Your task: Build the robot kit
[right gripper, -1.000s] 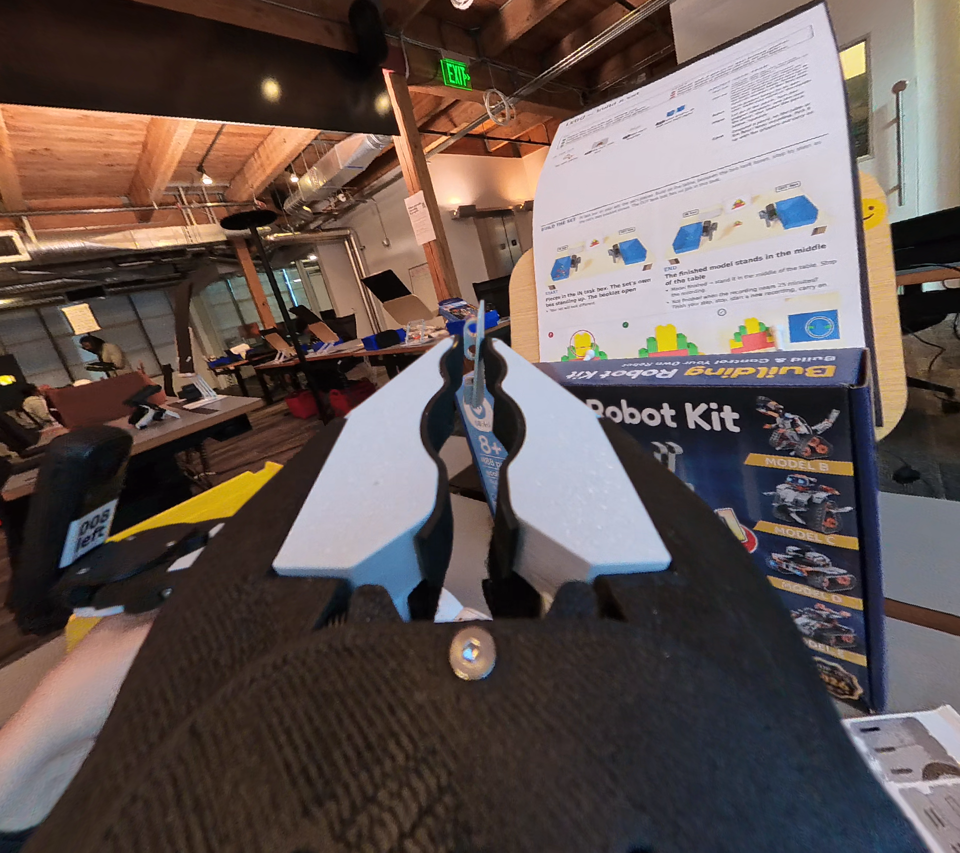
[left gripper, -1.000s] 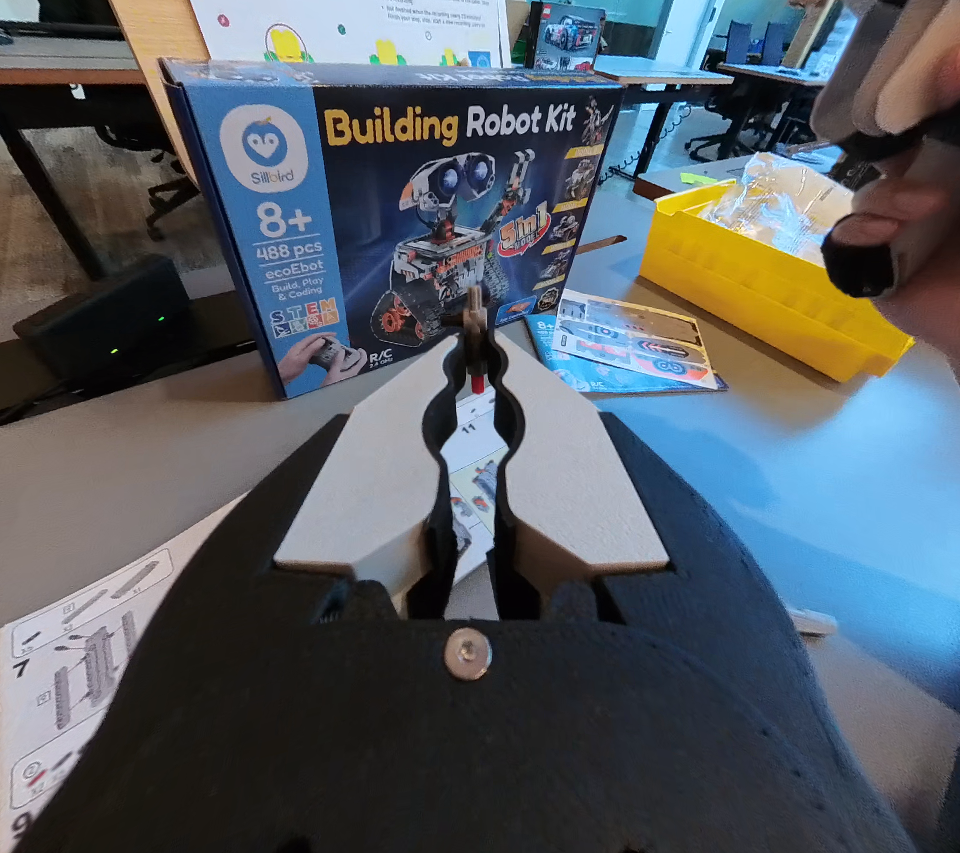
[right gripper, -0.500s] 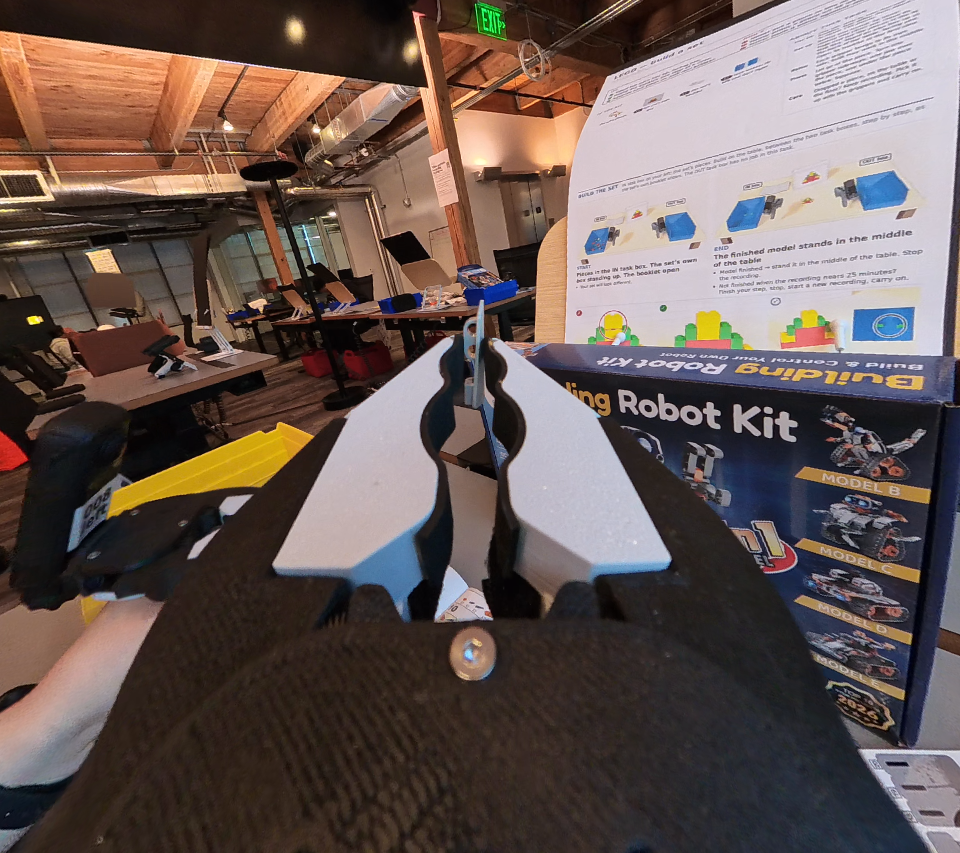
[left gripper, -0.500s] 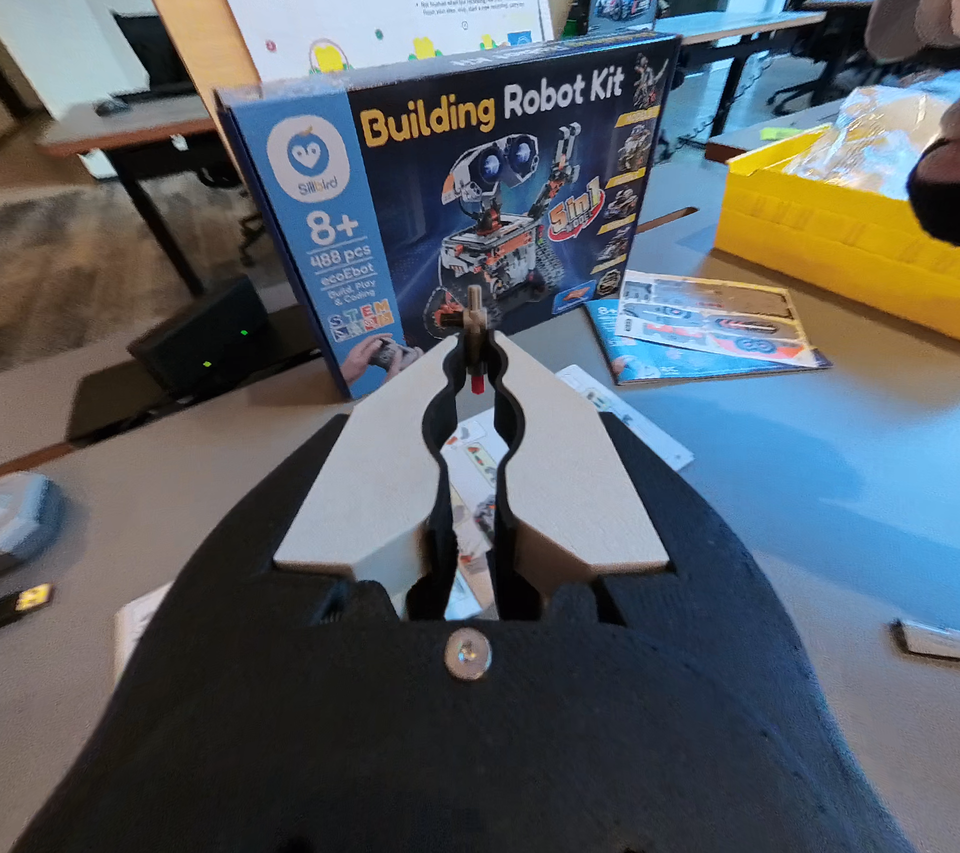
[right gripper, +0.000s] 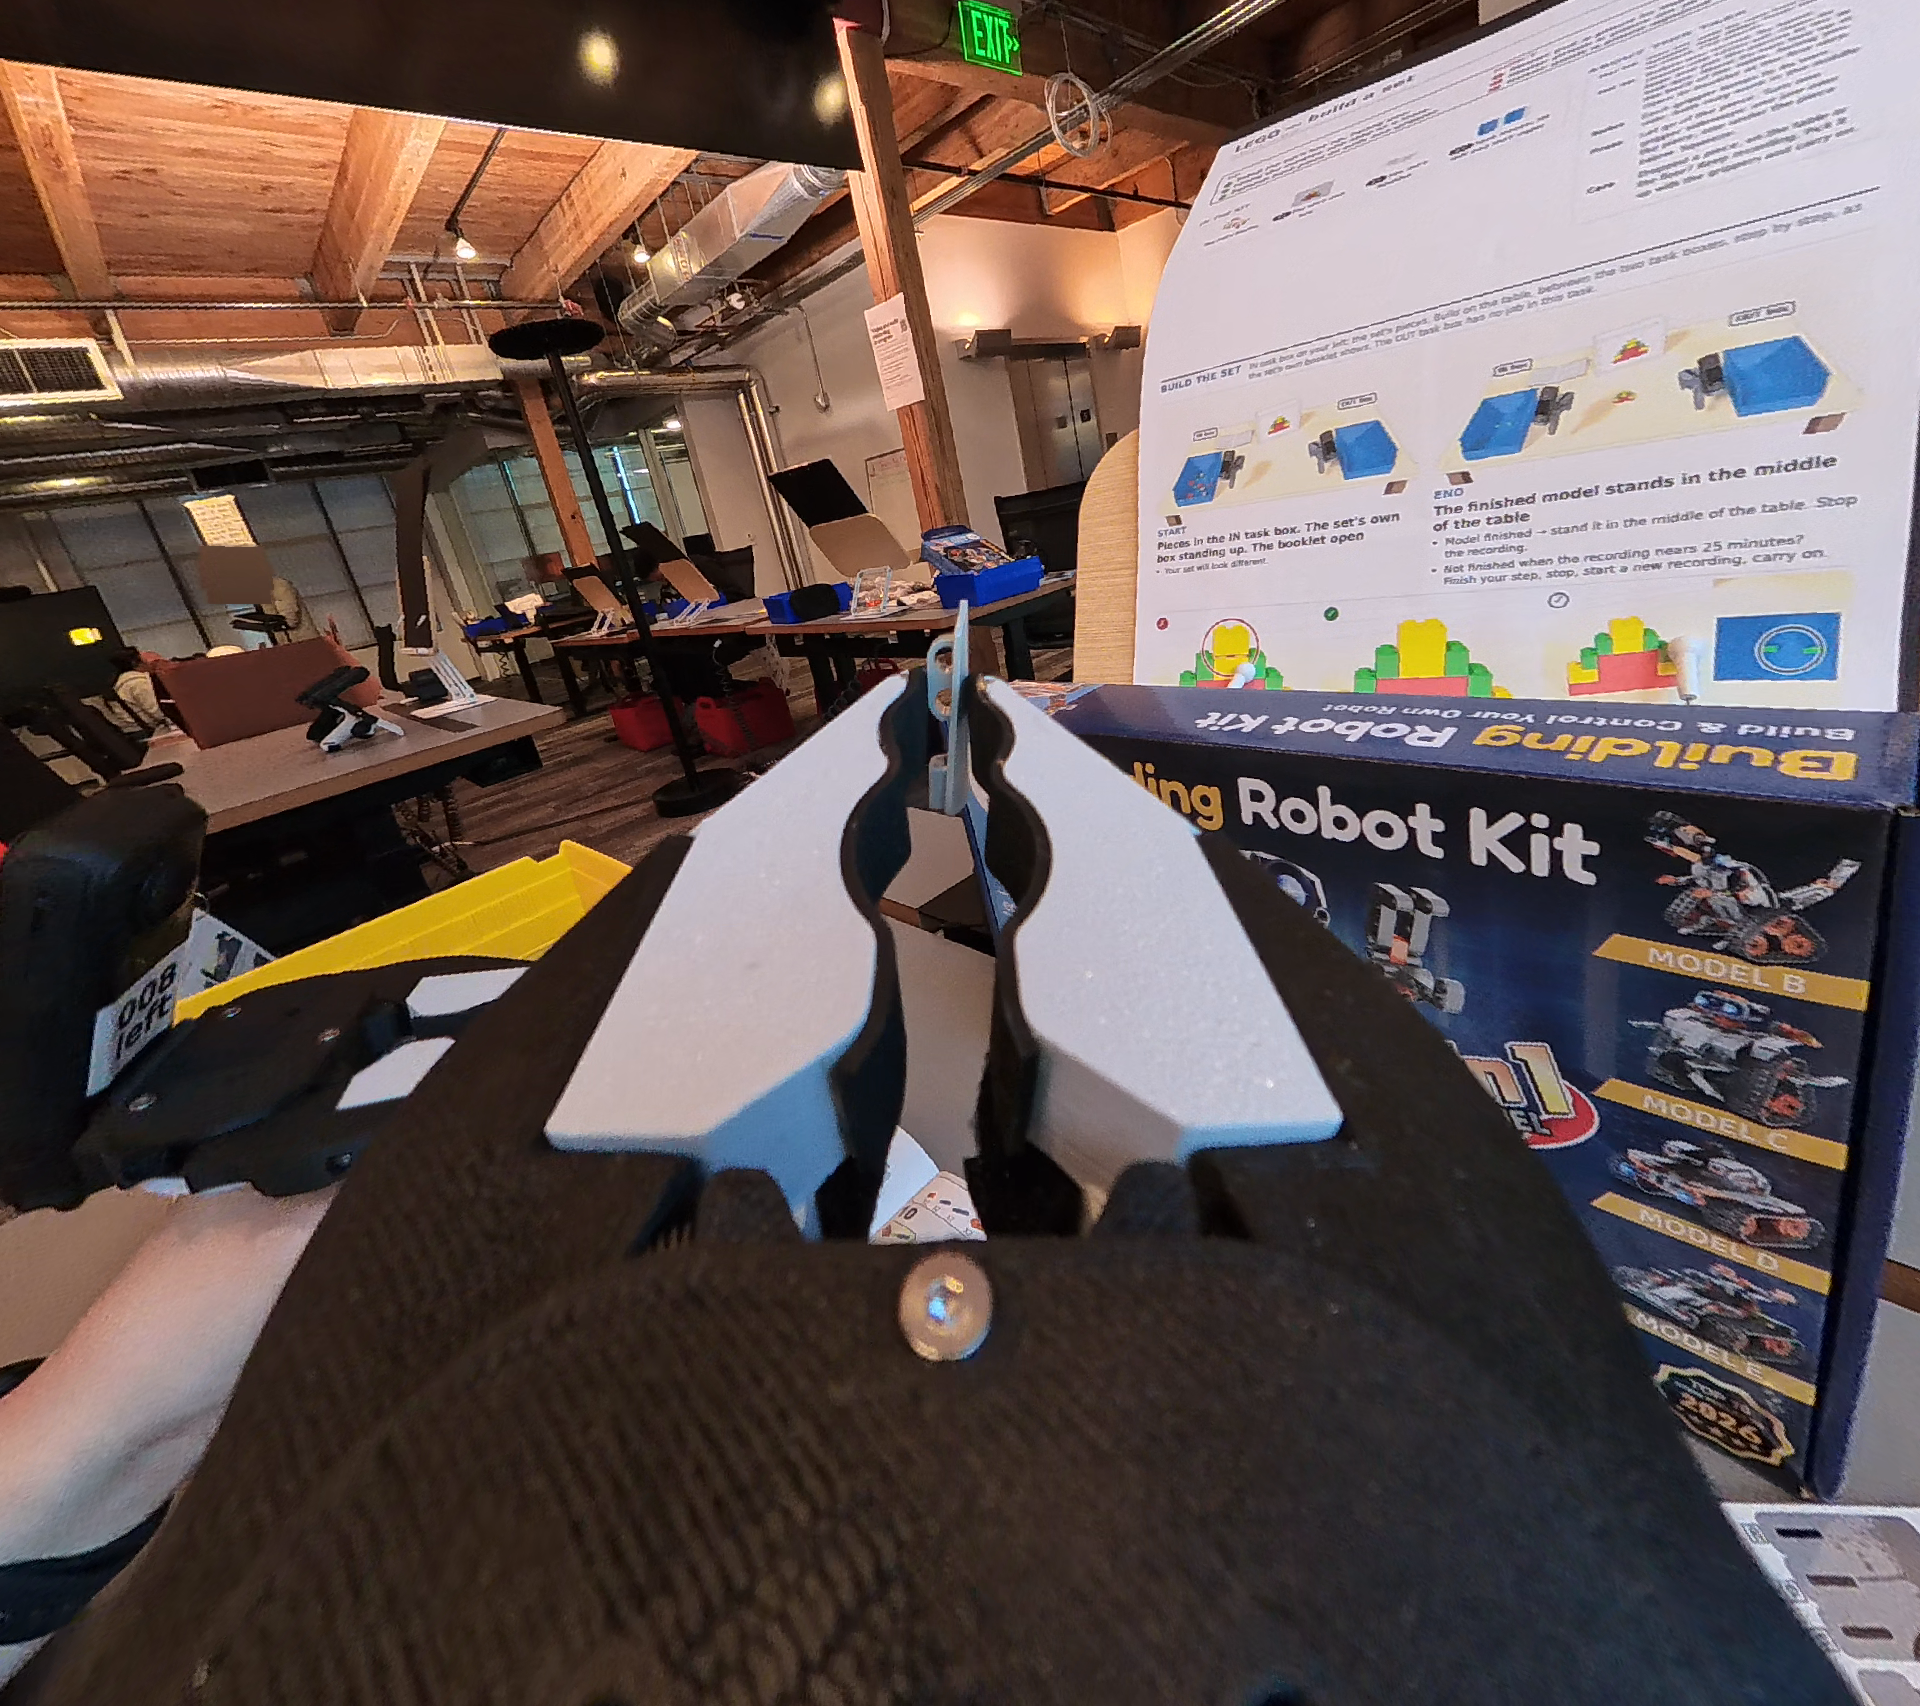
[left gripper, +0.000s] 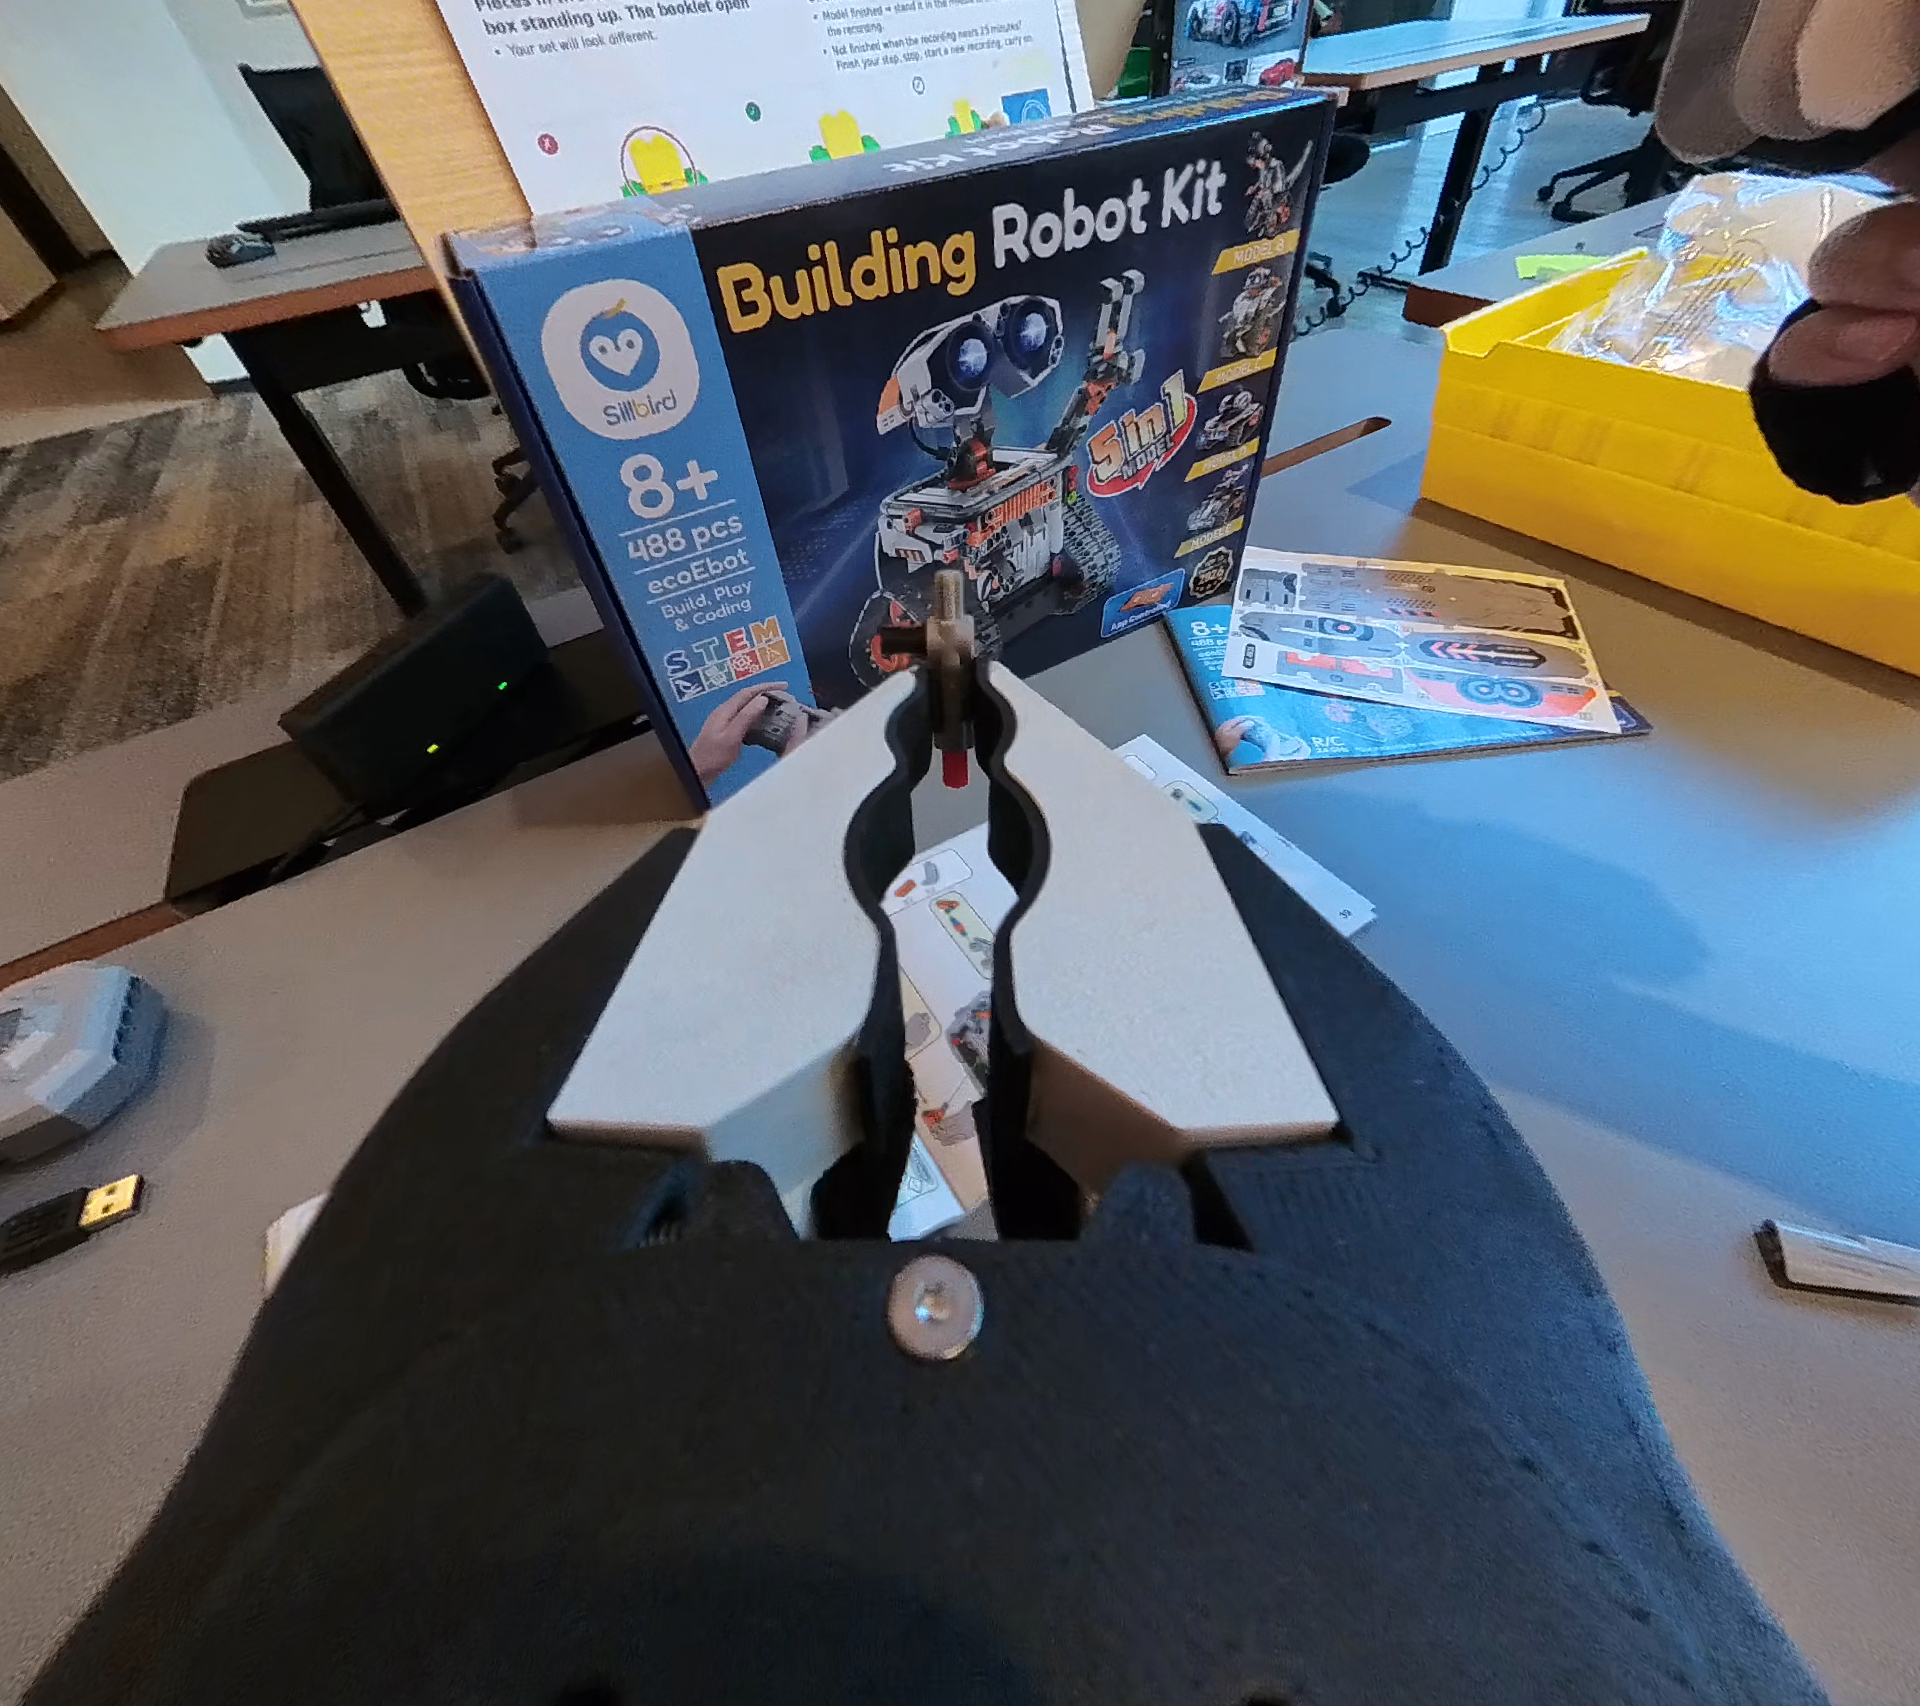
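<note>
Left tool (left gripper: 948,700) pinches a small tan-and-red pin (left gripper: 948,648); right tool (right gripper: 951,706) pinches a thin grey beam (right gripper: 951,721).

A grey table (left gripper: 1558,981) carries a kit box (left gripper: 935,409) standing beyond the left hand-held gripper (left gripper: 948,700). Right of it lie a booklet (left gripper: 1403,669) and a yellow bin (left gripper: 1621,493); open instructions (left gripper: 1247,867) lie beneath.

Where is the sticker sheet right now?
In the left wrist view, the sticker sheet lies flat on a blue booklet, right of the kit box, before the yellow bin.

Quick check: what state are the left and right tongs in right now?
Left tongs: shut on a small tan-and-red pin piece.
Right tongs: shut on a thin grey flat piece.
</note>
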`<state>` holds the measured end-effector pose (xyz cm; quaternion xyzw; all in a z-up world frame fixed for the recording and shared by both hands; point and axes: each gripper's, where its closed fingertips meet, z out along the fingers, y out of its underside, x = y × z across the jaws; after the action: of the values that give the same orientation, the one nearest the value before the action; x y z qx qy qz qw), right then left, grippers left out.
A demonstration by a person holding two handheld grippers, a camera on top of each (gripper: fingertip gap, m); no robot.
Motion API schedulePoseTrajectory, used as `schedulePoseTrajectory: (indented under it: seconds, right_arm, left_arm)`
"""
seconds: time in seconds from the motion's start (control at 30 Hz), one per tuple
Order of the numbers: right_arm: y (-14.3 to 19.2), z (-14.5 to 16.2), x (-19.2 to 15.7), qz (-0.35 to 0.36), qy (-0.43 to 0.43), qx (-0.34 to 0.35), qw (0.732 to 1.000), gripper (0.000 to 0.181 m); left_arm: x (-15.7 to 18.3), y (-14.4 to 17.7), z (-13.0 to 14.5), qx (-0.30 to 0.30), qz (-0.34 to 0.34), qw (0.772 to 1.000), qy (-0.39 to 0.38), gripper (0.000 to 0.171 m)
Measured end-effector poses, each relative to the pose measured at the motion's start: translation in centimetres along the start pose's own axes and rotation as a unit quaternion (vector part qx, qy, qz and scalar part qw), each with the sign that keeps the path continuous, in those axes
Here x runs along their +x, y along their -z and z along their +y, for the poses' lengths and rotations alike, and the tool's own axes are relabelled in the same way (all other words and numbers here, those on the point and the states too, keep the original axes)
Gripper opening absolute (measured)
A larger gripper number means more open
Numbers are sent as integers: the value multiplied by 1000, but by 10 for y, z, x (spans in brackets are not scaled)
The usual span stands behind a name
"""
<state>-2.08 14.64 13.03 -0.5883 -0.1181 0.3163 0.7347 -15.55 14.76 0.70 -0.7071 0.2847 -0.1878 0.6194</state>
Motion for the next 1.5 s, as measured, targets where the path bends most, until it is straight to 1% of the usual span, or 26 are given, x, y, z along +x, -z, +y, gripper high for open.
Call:
schedulePoseTrajectory:
  seconds: [0.2, 0.3, 0.47, 0.57, 0.63, 0.7, 0.77, 0.8, 0.9, 0.97, 1.0, 1.07, 1.1, 1.2, 1.3, 1.37, 1.43, 1.5]
  right_arm:
    - [-3, 7, -1, -6, -8, -9, 1000, 5]
    - [-4, 9, -2, -7, -7, -13, 1000, 5]
    - [-4, 9, 0, -9, -13, -13, 1000, 5]
    - [-3, 8, 0, -11, -20, -12, 1000, 5]
    - [-3, 7, 0, -12, -22, -11, 1000, 5]
    - [-3, 7, 0, -14, -23, -11, 1000, 5]
    - [-3, 5, -1, -16, -23, -9, 1000, 5]
    - [-2, 4, -1, -16, -23, -8, 1000, 5]
    - [-1, 2, -2, -18, -23, -5, 1000, 5]
    - [-1, 2, -3, -22, -26, -5, 999, 5]
    - [-1, 2, -4, -23, -27, -5, 999, 5]
    - [-1, 1, -6, -27, -26, -5, 999, 5]
    - [-1, -1, -7, -29, -26, -4, 999, 5]
    - [1, -6, -10, -33, -23, 1, 999, 5]
    - [2, -8, -14, -45, -24, 3, 999, 5]
    - [0, -7, -18, -58, -27, 5, 998, 5]
    - [-2, -2, -19, -63, -34, -1, 997, 5]
    - [-4, 3, -20, -60, -35, -3, 998, 5]
  left_arm:
    - [5, -2, 4, -7, 43, 998, 52, 5]
    - [12, -1, -2, 10, 78, 994, 73, 5]
    - [12, -1, -1, 8, 79, 994, 79, 5]
    - [18, 2, -9, 23, 108, 989, 101, 5]
    - [31, 10, -24, 55, 156, 980, 106, 5]
    - [36, 16, -32, 67, 171, 977, 110, 5]
    - [43, 26, -45, 90, 212, 964, 133, 5]
    - [48, 32, -51, 101, 247, 952, 151, 5]
    - [63, 54, -71, 123, 362, 899, 212, 5]
    - [65, 64, -79, 138, 399, 875, 238, 4]
    - [63, 66, -81, 143, 403, 870, 244, 4]
    - [61, 65, -81, 146, 396, 872, 247, 4]
    - [58, 62, -79, 145, 383, 880, 242, 5]
    - [47, 55, -73, 144, 319, 914, 204, 4]
    - [32, 49, -65, 133, 227, 955, 134, 5]
    - [22, 44, -57, 115, 162, 977, 72, 5]
    - [11, 37, -45, 91, 88, 992, 17, 5]
    - [3, 31, -38, 73, 33, 996, -27, 5]
